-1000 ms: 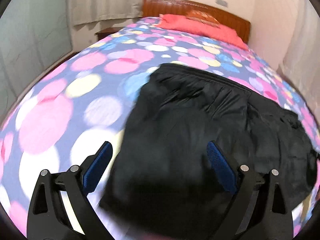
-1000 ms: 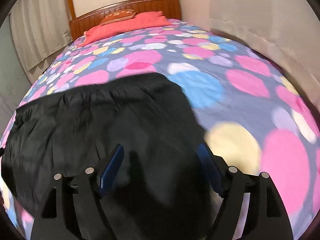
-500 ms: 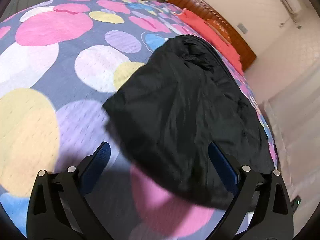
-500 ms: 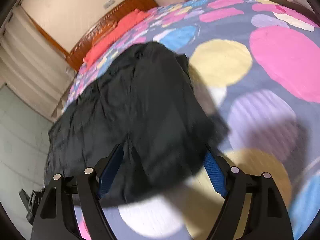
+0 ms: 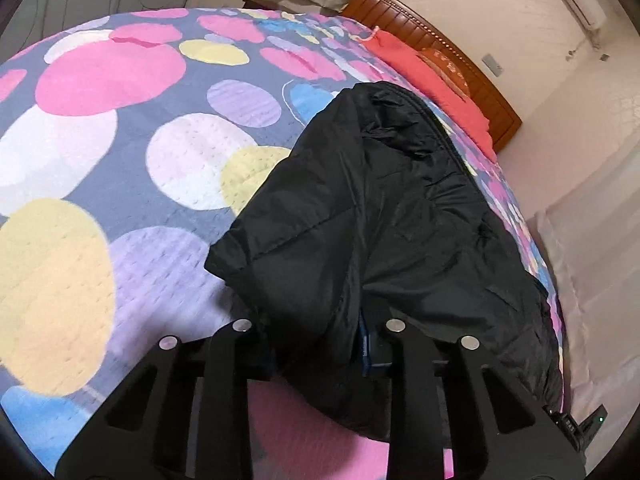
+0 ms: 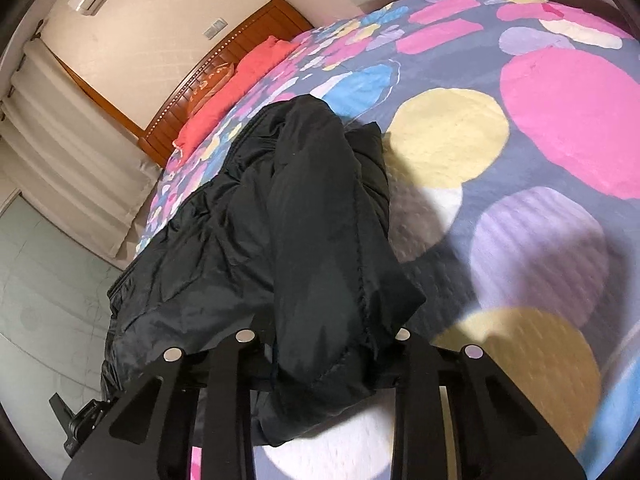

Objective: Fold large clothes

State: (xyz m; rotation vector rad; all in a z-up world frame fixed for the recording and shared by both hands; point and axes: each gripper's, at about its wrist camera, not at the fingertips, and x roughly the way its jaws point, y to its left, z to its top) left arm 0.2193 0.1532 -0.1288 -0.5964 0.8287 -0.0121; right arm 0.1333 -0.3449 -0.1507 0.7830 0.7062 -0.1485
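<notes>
Both near corners of the black jacket [image 5: 392,216] on the bedspread [image 5: 120,184] now pinched, left gripper [image 5: 320,344] and right gripper [image 6: 324,354] clamped shut from wide open moments ago, ready to lift and fold.

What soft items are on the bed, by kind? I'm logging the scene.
Black garment: 1
Red pillow: 1
Orange patterned cushion: 1
Polka-dot bedspread: 1
Total: 4

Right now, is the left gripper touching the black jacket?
Touching. In the left wrist view the left gripper is shut on a bunched fold of the black jacket, fabric pinched between its fingers.
</notes>
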